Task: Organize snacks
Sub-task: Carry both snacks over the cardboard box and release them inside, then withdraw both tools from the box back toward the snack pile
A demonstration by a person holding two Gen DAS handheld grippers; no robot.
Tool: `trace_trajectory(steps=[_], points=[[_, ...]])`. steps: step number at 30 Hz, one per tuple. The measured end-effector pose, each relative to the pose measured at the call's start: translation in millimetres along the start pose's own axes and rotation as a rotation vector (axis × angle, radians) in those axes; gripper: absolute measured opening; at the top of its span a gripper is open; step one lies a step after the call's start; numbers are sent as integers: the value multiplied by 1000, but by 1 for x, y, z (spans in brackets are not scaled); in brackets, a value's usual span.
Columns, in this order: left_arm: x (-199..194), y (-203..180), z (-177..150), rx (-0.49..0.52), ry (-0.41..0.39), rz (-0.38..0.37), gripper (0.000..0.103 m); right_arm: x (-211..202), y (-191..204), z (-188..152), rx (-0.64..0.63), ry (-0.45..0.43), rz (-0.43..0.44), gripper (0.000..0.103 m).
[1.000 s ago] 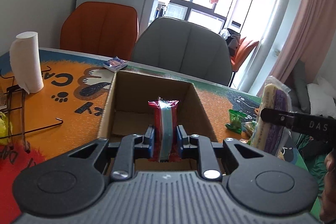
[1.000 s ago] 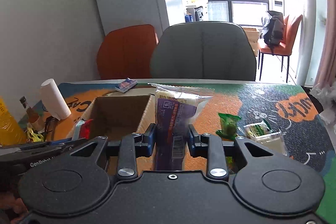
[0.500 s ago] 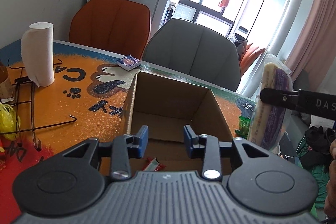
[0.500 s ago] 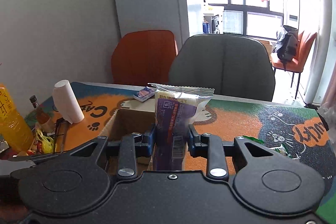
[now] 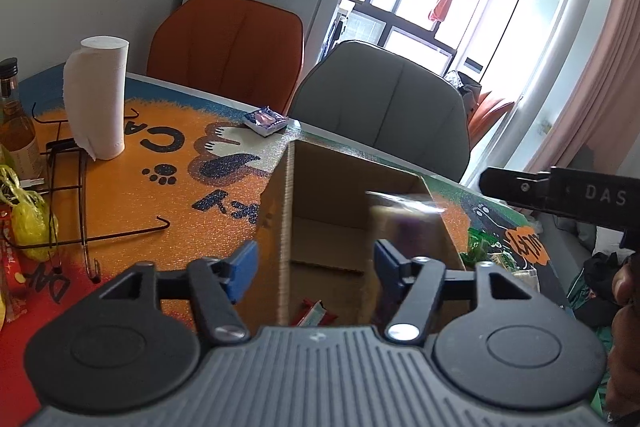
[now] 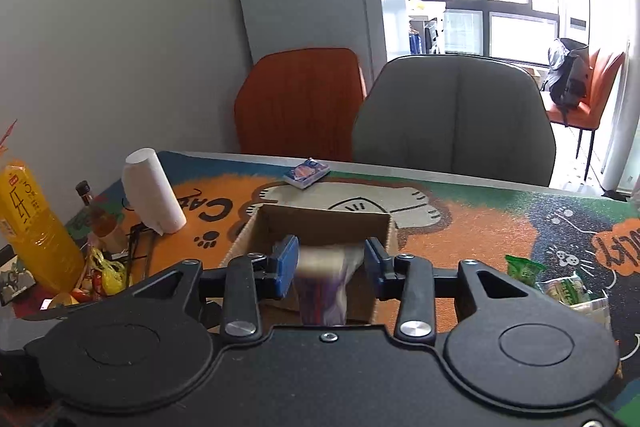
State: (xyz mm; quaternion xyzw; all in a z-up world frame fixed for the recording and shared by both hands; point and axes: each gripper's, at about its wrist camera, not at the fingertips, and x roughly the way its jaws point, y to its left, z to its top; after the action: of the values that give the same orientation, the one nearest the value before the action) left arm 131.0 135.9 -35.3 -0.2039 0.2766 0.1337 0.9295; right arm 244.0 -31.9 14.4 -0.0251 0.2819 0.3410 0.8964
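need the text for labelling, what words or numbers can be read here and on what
"DAS": on the right tool's black arm, left wrist view.
"CA": mirrored black letters on the orange table mat; "CAt" in the right wrist view.
"3": on the yellow drink bottle, beside a character too unclear to give.
Orange speech bubble print: upside down, unreadable.
Blue packet, green packet, red wrapper: print too small or blurred.

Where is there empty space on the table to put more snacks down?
The orange patch between the paper roll and the cardboard box is bare, and so is the strip behind the box up to the small blue packet. It is crowded at the left edge around the yellow bottle, and by the green snack bags on the right.
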Motion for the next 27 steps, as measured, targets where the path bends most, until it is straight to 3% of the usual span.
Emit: trace_trajectory(steps=[5,8,15,27], points=[[1,-7,-1,4,-6,10,75,-8,-12,-6,11,1,-33,52],[1,-14,-3,15,-15,23,85,-14,-23,-12,25,10,-52,57],[1,-26,-8,25,-18,17,103,-32,-47,-24,60,3,-91,83],[-2,-57,-19,69,5,-36,103,-57,-79,-42,116,16,-132,94]])
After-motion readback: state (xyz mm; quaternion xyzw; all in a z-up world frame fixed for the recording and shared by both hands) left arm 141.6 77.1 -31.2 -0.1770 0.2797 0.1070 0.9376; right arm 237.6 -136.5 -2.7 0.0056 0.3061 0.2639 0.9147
